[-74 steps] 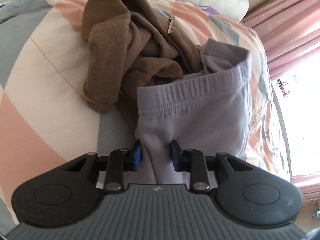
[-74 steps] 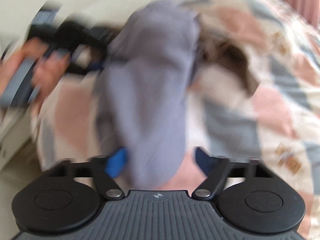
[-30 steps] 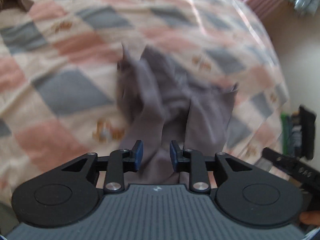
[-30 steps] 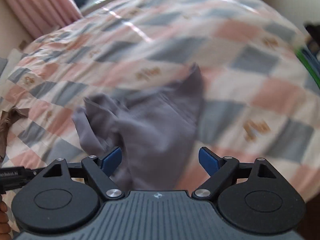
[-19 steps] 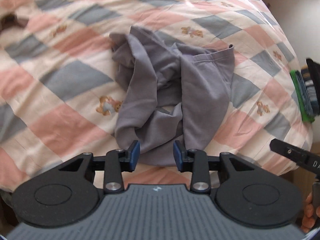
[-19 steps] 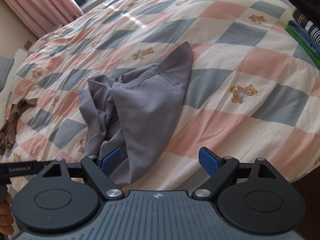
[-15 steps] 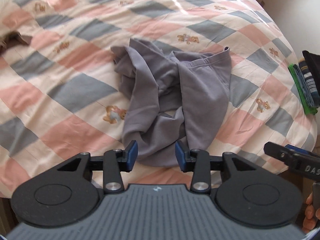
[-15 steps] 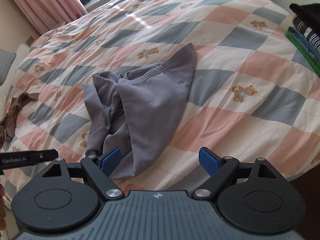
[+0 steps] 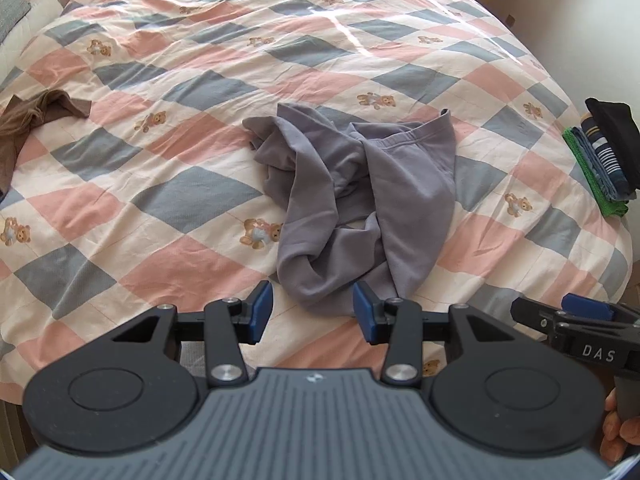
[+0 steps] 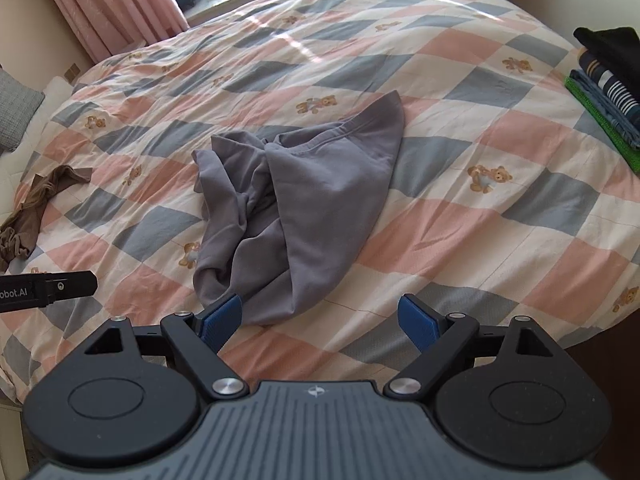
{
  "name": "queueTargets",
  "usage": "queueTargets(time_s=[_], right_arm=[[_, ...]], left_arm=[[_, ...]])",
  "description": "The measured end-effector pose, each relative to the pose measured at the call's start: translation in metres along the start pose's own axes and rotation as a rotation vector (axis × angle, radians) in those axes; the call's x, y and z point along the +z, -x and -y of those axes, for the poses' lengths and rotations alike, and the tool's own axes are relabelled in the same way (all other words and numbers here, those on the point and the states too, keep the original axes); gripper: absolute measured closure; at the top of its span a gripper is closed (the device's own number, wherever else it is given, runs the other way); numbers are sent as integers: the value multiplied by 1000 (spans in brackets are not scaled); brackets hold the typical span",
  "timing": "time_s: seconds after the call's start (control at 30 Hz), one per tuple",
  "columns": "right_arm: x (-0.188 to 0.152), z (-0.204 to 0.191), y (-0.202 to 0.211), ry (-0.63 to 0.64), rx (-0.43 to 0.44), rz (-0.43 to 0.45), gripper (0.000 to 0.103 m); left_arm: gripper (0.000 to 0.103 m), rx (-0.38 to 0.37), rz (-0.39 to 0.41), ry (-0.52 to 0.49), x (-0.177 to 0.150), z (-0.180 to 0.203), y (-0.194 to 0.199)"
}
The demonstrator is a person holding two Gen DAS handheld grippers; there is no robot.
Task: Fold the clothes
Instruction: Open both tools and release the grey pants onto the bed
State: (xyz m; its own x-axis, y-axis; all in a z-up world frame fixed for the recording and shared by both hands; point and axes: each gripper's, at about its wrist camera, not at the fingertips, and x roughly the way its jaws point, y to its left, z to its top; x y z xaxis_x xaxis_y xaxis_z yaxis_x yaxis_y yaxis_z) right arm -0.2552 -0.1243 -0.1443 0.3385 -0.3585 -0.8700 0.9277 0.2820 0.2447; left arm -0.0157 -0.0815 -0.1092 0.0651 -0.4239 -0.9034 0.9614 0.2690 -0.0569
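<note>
Tools (image 9: pixel 313 312) (image 10: pixel 320 319) agape; crumpled soft sweatpants (image 9: pixel 356 200).

We see the bed from two cameras, each riding behind its own fingers and looking forward and down from beyond the near edge of the quilt (image 9: pixel 192 128). The left wrist view faces the far edge squarely; the right wrist view (image 10: pixel 460 92) sits further right and angles toward the far-left corner. Both stand back enough to take in nearly the whole quilt. They share the crumpled grey garment (image 9: pixel 360 196) (image 10: pixel 304 200) mid-bed, the brown garment (image 9: pixel 36 112) (image 10: pixel 36 200) at the left edge, and the folded stack (image 9: pixel 608 152) (image 10: pixel 604 88) at the right edge.
</note>
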Motion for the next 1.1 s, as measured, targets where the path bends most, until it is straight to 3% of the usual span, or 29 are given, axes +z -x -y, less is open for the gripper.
queueTargets(time_s=[0.2,0.4,0.63,0.8,0.97,1.1], right_arm=[[11,20,-3,-4,-1,5,15],[43,58,-16,31,23,-6,15],[106,127,-36,157,69,-52,15],[152,180,-60,283,125,-105,15],[187,213,-110,371,153,-180,15],[213,216,-153,410,209,-205,15]], left_arm=[[62,-1,11,5,7,15,-2],[59,30,27,43,26,44,-20],[58,96,20,185,53,105,-52],[49,72,48,317,56,147,-71],[44,55,24,444,54,156,-107],[40,59,30,498,67,141,-143]])
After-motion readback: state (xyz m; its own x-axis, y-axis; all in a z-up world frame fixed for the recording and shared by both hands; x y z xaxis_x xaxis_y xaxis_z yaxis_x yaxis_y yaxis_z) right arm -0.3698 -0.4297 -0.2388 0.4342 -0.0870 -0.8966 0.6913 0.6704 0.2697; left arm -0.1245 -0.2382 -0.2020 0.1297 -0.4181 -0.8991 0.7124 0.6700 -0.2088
